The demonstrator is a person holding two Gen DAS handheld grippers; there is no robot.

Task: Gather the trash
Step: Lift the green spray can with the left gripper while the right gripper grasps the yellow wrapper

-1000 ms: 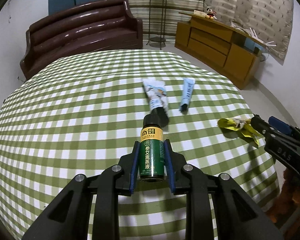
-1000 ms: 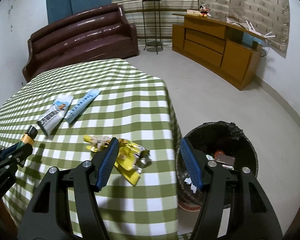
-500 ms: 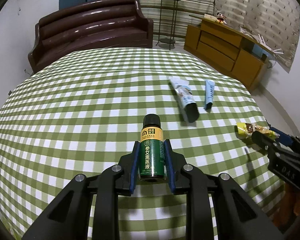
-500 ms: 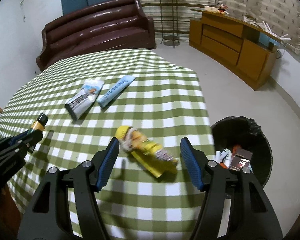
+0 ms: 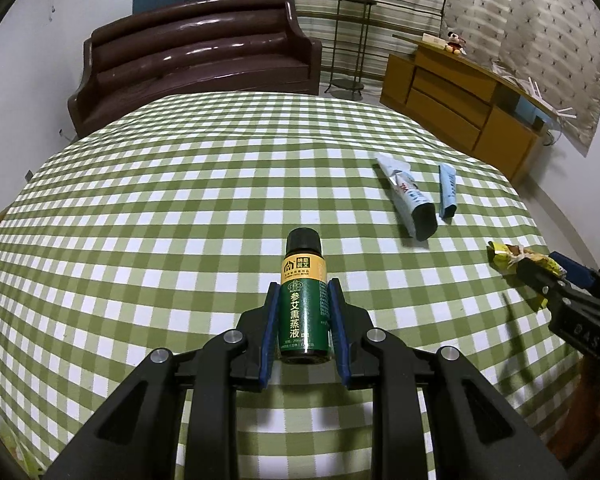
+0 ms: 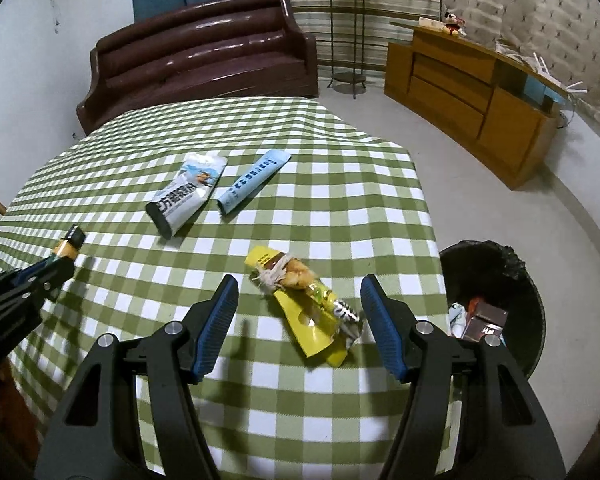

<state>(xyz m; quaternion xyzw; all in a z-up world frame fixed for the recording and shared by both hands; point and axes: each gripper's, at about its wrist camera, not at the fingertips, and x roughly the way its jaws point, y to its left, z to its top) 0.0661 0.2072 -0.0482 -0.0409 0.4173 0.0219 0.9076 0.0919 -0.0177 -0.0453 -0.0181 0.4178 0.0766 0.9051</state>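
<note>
My left gripper [image 5: 304,284] is shut on a small green bottle [image 5: 303,312] with a yellow band and black cap, held above the green checked tablecloth [image 5: 180,200]. My right gripper [image 6: 299,280] is open, its blue pads apart on either side of a crumpled yellow snack wrapper [image 6: 308,312] that lies on the cloth near the table's right edge. A grey-white pouch [image 6: 186,194] and a light blue sachet [image 6: 252,182] lie side by side farther back. In the right wrist view the bottle [image 6: 69,244] and the left gripper [image 6: 56,264] show at the left.
A black-lined trash bin [image 6: 496,256] with some packaging inside stands on the floor just right of the table. A brown sofa [image 5: 196,60] is behind the table, a wooden sideboard [image 5: 460,108] at the back right, and a plant stand [image 5: 352,40] between them.
Both grippers have drifted left over the table, so the pouches, wrapper and bin sit farther right in each view. The bottle stays clamped and the right jaws stay apart.
</note>
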